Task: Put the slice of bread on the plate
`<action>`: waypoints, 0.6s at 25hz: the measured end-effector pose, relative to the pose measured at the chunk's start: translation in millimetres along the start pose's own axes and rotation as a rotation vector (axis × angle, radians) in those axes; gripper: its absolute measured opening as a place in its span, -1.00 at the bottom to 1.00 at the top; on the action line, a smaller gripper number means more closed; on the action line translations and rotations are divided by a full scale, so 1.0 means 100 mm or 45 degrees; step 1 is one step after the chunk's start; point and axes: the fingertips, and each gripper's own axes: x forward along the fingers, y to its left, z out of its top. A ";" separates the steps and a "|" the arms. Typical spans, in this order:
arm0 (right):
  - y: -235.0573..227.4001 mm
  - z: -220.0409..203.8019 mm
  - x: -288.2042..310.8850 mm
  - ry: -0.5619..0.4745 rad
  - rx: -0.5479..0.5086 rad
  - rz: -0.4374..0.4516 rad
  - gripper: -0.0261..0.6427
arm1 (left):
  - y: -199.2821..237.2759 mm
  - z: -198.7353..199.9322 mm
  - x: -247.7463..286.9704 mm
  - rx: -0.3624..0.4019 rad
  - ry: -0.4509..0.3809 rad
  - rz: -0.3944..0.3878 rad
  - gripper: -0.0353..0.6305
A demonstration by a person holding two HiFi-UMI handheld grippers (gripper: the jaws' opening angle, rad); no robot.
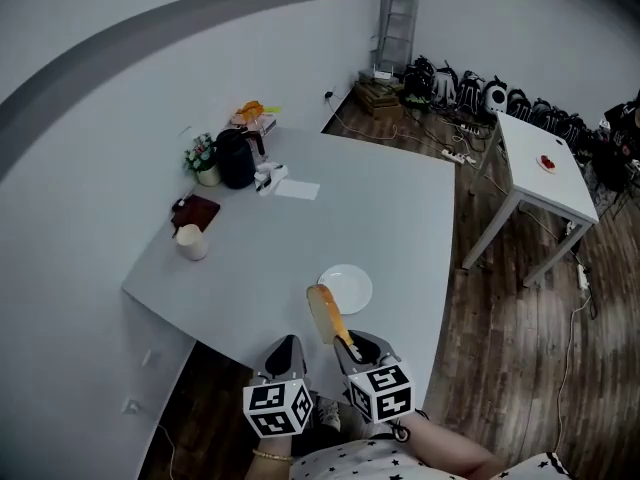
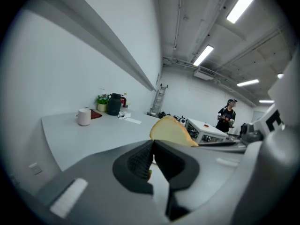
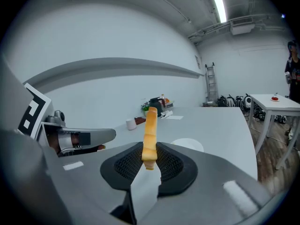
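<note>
As you look down, counter (image 1: 400, 208): a broad pale top that fills the middle of your head view.
side table (image 1: 540, 163): white, standing apart from the counter on your right, on the wood floor.
right tool (image 3: 149, 156): clenched on the slice of bread (image 1: 325, 313), with the pads pressing its two flat faces near the lower end; it sits over the counter's near edge.
left tool (image 2: 153, 146): jaws pressed together on themselves, just beside your right tool.
kettle (image 1: 236, 158): black, at the counter's far left, next to a small flower pot (image 1: 204, 158).
plate (image 1: 347, 288): white and round, on the counter just beyond your right tool.
slice of bread: held on edge in the air, sticking out past the jaws; in your head view its far end reaches the plate's left rim, and it is not lying on the plate.
cup (image 1: 192, 242): pale, upright near the counter's left edge.
</note>
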 end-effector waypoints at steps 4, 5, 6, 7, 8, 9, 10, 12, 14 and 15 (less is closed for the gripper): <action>-0.21 0.12 0.37 0.000 0.059 -0.088 -0.68 | 0.16 0.16 0.48 0.032 0.044 -0.071 -0.87; -0.27 0.13 0.45 0.007 0.072 -0.112 -0.68 | 0.20 0.18 0.58 0.041 0.055 -0.087 -0.87; -0.32 0.13 0.53 0.016 0.088 -0.136 -0.68 | 0.23 0.19 0.67 0.045 0.067 -0.102 -0.87; -0.38 0.12 0.61 0.029 0.109 -0.157 -0.68 | 0.25 0.19 0.77 0.043 0.080 -0.120 -0.87; -0.43 0.10 0.69 0.043 0.134 -0.176 -0.68 | 0.27 0.19 0.86 0.040 0.094 -0.138 -0.87; -0.49 0.08 0.77 0.057 0.165 -0.191 -0.68 | 0.28 0.17 0.94 0.039 0.108 -0.157 -0.87; -0.55 0.05 0.84 0.070 0.201 -0.203 -0.68 | 0.28 0.16 1.02 0.042 0.120 -0.175 -0.87; -0.66 0.00 0.96 0.094 0.279 -0.222 -0.68 | 0.26 0.11 1.15 0.051 0.141 -0.208 -0.87; -0.75 -0.05 1.08 0.122 0.349 -0.234 -0.68 | 0.25 0.06 1.30 0.056 0.162 -0.240 -0.87; -0.79 -0.08 1.15 0.139 0.380 -0.236 -0.68 | 0.25 0.03 1.37 0.060 0.176 -0.254 -0.87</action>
